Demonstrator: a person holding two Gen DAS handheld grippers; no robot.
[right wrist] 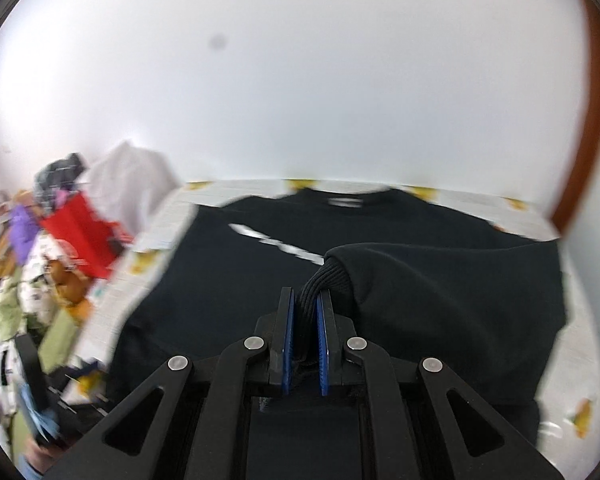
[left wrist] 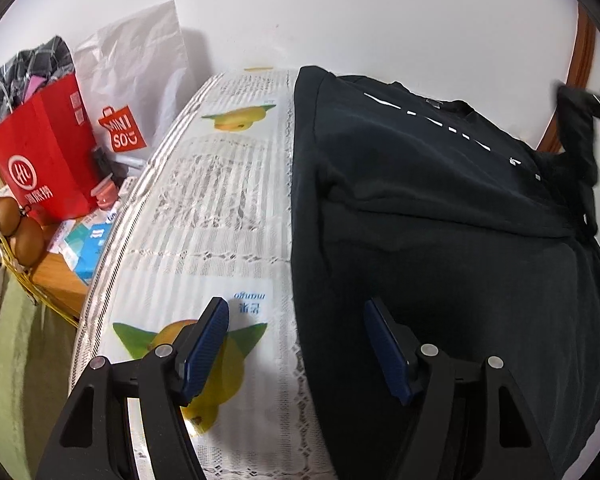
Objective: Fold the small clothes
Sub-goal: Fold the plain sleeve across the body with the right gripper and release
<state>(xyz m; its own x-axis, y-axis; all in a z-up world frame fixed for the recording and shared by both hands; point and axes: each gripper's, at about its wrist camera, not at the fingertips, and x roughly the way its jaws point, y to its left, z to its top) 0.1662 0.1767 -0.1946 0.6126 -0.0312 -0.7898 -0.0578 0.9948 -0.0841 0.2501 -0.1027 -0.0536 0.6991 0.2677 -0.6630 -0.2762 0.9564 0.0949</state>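
A black sweatshirt with a white dashed stripe lies flat on the table's lace-and-fruit tablecloth. My left gripper hovers open over the garment's left edge. One blue pad is above the cloth and the other above the black fabric, with nothing pinched between them. In the right wrist view, my right gripper is shut on the ribbed cuff of the sweatshirt's sleeve. The sleeve is lifted and drawn across the body of the sweatshirt. In the left wrist view the right gripper is a blurred dark shape at the far right.
Left of the table, a red paper bag, a white Miniso bag, small boxes and a yellow basket holding brown round things crowd a wooden side surface. A white wall stands behind. A brown curved wooden rim runs along the right.
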